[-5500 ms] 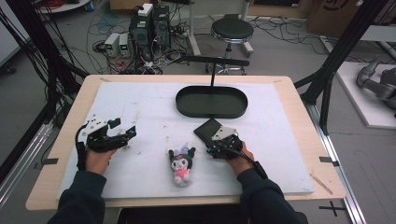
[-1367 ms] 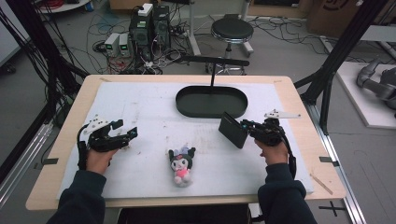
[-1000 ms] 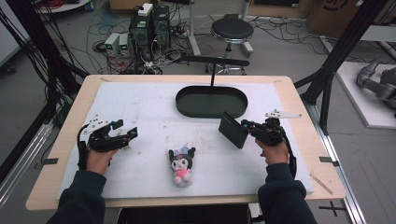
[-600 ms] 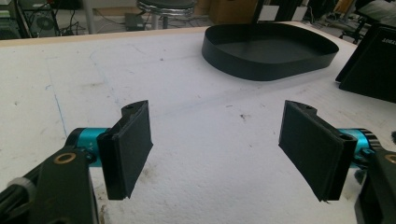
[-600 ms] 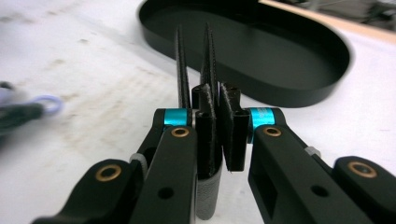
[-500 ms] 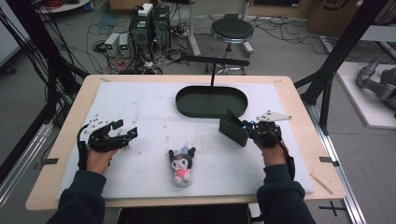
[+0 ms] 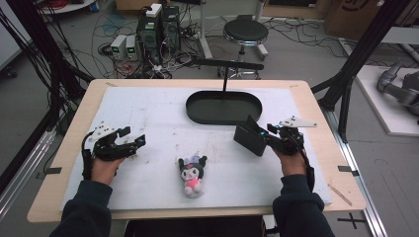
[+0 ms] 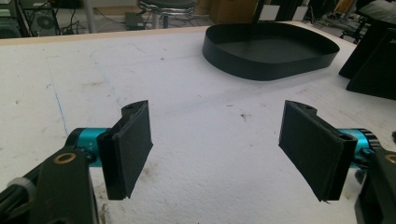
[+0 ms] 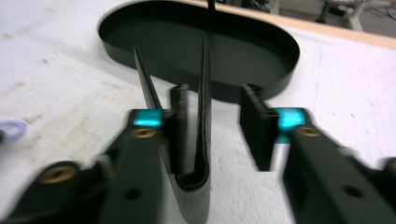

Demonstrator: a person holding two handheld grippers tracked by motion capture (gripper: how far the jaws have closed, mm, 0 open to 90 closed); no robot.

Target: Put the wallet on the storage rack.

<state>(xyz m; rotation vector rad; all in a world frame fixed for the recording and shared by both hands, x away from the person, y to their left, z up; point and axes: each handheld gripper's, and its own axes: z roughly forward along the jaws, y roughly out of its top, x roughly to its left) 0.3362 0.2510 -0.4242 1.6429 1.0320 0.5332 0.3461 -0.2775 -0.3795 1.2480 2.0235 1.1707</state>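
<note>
The right gripper (image 7: 267, 139) had carried a black folded wallet (image 7: 248, 137) to a spot just in front of the black oval tray (image 7: 225, 106), and its fingers (image 9: 256, 125) had just been opening. In the right gripper view the wallet (image 9: 198, 140) stood on its folded edge like a V, one flap on either side of the left-hand finger, with a clear gap between the wallet and the right-hand finger. So the pinch looked released: the fingers stood partly spread with nothing pressed between them, though the wallet leaned against one of them.

Judged from that, the carrying part was mostly done, but the wallet stood on the white surface (image 7: 148, 108) ahead of the fingertips, short of the tray, whose floor beyond the fingers held nothing. If the tray was the goal, a last lift and drop remained.

The left gripper (image 7: 129, 143) rested on the surface well to the side, its fingers (image 8: 130, 144) spread wide and empty, the tray (image 8: 271, 49) far beyond them. A small plush doll (image 7: 191, 175) lay untouched between the two hands, nearer the person, so it probably remained to be handled.
</note>
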